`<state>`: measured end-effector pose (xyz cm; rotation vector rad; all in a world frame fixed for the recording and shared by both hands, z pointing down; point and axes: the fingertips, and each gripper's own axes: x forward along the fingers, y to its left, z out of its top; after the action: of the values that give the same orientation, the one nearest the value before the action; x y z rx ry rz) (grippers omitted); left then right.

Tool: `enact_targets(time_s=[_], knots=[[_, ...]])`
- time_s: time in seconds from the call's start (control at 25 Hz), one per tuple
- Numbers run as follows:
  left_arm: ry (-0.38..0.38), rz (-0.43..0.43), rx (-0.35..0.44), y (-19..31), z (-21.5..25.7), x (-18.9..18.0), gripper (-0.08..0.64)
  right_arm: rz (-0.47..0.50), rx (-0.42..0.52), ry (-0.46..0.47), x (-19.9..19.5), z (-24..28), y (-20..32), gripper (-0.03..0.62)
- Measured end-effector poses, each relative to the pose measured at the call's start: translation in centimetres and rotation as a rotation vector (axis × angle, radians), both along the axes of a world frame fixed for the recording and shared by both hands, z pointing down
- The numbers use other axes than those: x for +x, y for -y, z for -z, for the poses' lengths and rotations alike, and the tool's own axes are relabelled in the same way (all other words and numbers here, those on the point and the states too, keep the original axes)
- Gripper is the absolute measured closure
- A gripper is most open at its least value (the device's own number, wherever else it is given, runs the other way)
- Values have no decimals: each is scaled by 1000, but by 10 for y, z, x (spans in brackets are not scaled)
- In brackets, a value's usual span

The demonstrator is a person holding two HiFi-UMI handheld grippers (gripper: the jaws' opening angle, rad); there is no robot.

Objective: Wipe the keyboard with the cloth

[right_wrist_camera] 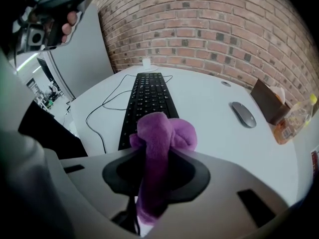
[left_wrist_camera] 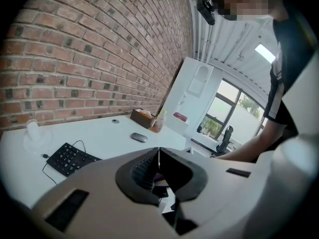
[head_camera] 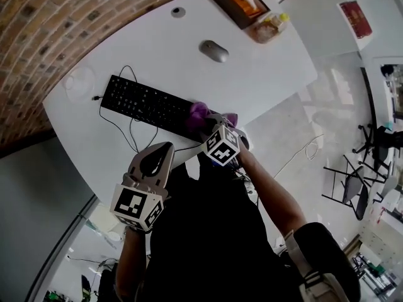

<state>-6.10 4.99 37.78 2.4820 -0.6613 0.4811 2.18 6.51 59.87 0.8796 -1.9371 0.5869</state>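
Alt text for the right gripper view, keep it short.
The right gripper is shut on a bunched purple cloth at the near end of a black keyboard on a white table. A grey mouse lies to the right, a brick wall behind.
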Motion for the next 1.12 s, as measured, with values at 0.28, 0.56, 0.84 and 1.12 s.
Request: enact_targets(time_s=[0.28,0.56,0.84,1.12], knots=[[7,4,-5,3,0,17,546,170,-6,-12,-23,4,-34,469],[11,42,-13,6,-1,18,546,294,-19,0,-27,4,-43,469],[21,110,-20,5,-1,7,546,376,-11,15,-29,4,-20,469],[33,197,-31,3,-4,-18,546,330,0,30,-31,2,25,469]])
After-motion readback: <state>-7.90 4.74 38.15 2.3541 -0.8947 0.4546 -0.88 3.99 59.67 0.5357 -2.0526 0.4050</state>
